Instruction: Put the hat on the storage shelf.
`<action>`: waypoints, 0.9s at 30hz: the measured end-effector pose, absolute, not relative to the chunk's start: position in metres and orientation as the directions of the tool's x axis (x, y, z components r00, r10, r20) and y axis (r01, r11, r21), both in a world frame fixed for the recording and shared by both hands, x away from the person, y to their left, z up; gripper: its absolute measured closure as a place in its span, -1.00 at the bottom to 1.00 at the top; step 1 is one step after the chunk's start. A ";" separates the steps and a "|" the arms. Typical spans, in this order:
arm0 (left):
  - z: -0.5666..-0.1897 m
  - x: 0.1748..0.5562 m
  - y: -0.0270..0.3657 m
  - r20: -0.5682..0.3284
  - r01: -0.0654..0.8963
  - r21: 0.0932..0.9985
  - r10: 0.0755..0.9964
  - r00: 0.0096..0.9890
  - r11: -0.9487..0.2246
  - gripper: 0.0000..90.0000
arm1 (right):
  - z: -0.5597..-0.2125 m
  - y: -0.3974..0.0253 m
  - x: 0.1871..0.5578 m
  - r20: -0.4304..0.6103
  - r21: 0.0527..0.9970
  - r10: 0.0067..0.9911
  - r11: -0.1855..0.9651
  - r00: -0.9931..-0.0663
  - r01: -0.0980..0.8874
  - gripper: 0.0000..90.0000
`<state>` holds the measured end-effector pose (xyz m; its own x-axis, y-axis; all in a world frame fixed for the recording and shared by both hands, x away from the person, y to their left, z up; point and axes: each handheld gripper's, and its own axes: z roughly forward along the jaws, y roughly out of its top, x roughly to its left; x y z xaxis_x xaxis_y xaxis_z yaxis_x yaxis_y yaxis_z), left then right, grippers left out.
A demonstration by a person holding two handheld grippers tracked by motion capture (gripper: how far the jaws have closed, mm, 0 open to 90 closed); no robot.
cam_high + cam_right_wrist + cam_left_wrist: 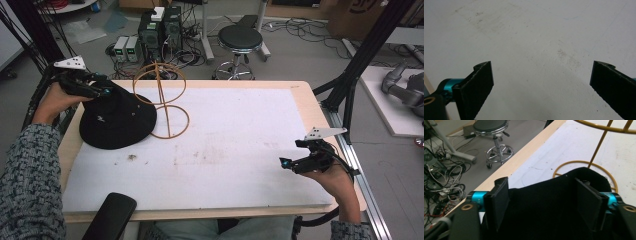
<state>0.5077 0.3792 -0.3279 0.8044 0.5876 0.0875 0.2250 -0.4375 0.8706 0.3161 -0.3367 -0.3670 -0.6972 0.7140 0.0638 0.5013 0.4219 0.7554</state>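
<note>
Soft black felt hat, round-brimmed

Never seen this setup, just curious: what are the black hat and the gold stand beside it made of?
Hat: looks like soft matte fabric, perhaps felt or wool; it slumps and shows no shine. Stand: probably thin metal wire with a gold finish, bent into rings on a straight rod.

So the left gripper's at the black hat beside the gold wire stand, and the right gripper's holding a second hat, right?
Not quite. The right gripper holds nothing: the right gripper view shows its fingers spread wide over the bare white tabletop. The left gripper is at the black hat, beside the gold wire stand.
</note>
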 end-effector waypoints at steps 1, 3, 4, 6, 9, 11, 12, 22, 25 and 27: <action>-0.329 0.507 0.380 0.096 0.218 0.869 0.585 0.805 -0.444 -0.21 | -0.367 -0.337 0.316 0.061 0.757 0.716 0.421 -0.696 0.500 -0.90; -0.330 0.507 0.381 0.099 0.213 0.872 0.584 0.806 -0.441 -0.10 | -0.366 -0.337 0.316 0.061 0.758 0.719 0.418 -0.693 0.501 -0.90; -0.330 0.506 0.382 0.103 0.211 0.872 0.586 0.804 -0.442 -0.05 | -0.366 -0.338 0.316 0.062 0.757 0.719 0.418 -0.692 0.502 -0.90; -0.331 0.504 0.383 0.116 0.202 0.871 0.587 0.801 -0.447 0.02 | -0.366 -0.338 0.316 0.063 0.758 0.719 0.417 -0.693 0.501 -0.90; -0.332 0.502 0.383 0.132 0.189 0.872 0.588 0.798 -0.452 0.08 | -0.366 -0.338 0.316 0.063 0.758 0.720 0.416 -0.691 0.503 -0.90; -0.333 0.500 0.382 0.158 0.170 0.871 0.589 0.792 -0.461 0.17 | -0.366 -0.338 0.316 0.062 0.758 0.720 0.417 -0.692 0.502 -0.90; -0.333 0.499 0.382 0.168 0.163 0.869 0.588 0.792 -0.468 0.17 | -0.366 -0.338 0.316 0.063 0.758 0.719 0.417 -0.693 0.501 -0.90; -0.340 0.500 0.386 0.109 0.181 0.892 0.585 0.803 -0.414 0.40 | -0.367 -0.339 0.316 0.066 0.757 0.721 0.414 -0.689 0.506 -0.90; -0.340 0.500 0.386 0.108 0.182 0.891 0.585 0.804 -0.415 0.40 | -0.367 -0.339 0.316 0.066 0.754 0.724 0.414 -0.686 0.510 -0.90; -0.339 0.500 0.386 0.107 0.186 0.890 0.587 0.803 -0.417 0.41 | -0.367 -0.339 0.317 0.066 0.755 0.721 0.415 -0.689 0.507 -0.90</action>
